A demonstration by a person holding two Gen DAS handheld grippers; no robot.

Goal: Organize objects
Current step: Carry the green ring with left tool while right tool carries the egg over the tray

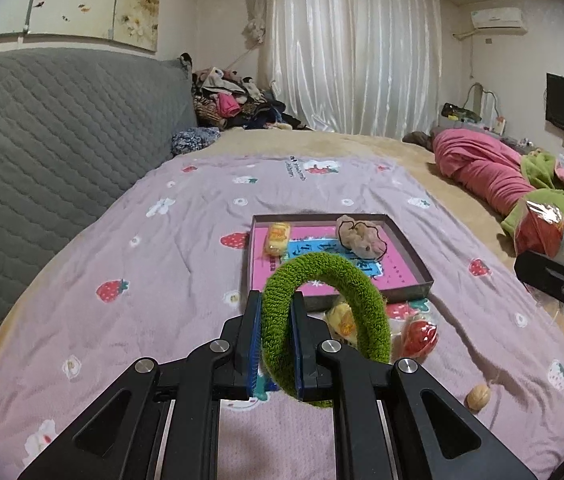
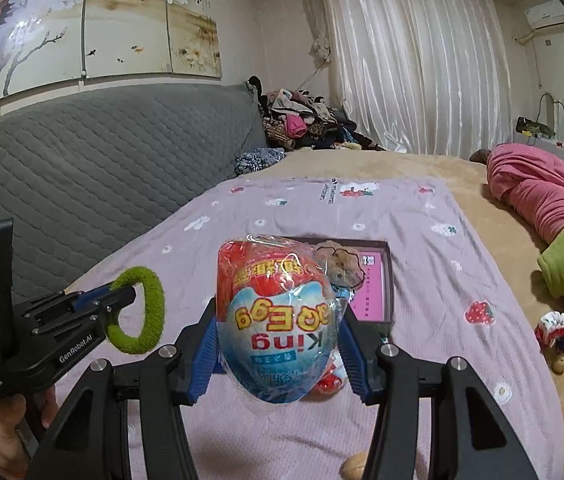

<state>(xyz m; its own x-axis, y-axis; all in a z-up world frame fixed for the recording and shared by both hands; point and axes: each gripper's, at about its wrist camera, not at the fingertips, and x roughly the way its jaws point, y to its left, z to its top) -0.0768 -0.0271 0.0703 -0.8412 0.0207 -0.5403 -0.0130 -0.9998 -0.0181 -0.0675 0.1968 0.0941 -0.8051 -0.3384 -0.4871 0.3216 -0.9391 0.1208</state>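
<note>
Low in the frame, the left tool (image 1: 277, 322) clamps the soft fuzzy green hair ring (image 1: 321, 308) by its band, while the right tool (image 2: 278, 332) grips a light, crinkly plastic-wrapped toy egg (image 2: 278, 316) at its widest, both above the bed (image 1: 122, 220).

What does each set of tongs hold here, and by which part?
Left tongs pinch the green fuzzy hair ring across one side of its band. Right tongs clamp the wrapped toy egg by its flanks.
</note>
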